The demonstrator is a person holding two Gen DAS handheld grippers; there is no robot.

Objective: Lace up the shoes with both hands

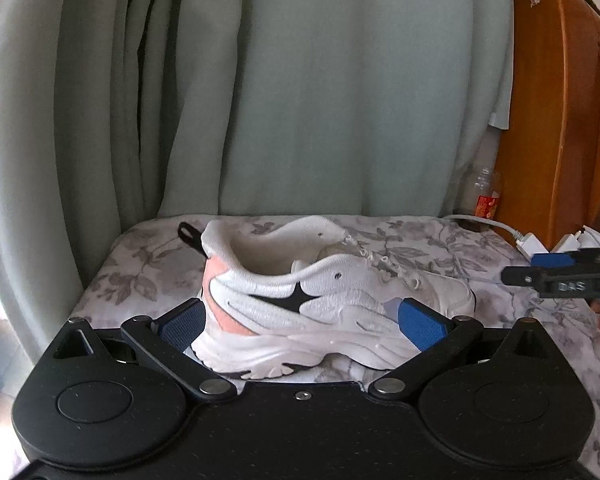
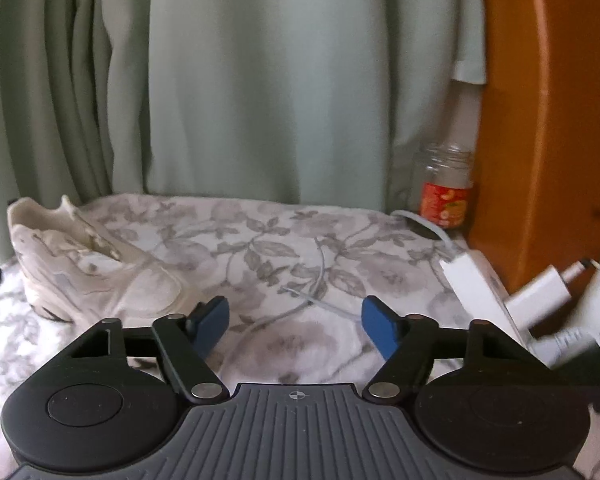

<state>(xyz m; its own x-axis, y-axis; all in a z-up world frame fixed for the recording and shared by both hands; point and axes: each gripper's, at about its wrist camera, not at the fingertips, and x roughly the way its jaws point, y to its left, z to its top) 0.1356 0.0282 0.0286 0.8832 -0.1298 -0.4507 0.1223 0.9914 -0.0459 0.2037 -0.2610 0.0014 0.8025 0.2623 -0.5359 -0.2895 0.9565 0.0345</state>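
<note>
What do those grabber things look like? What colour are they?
Each gripper is black, with two round discs joined to thin black link arms with silver rivets. The fingers end in blue ribbed pads. The left gripper has a smooth black body; the right gripper has a grey ridged plate with a small crosshair mark.
</note>
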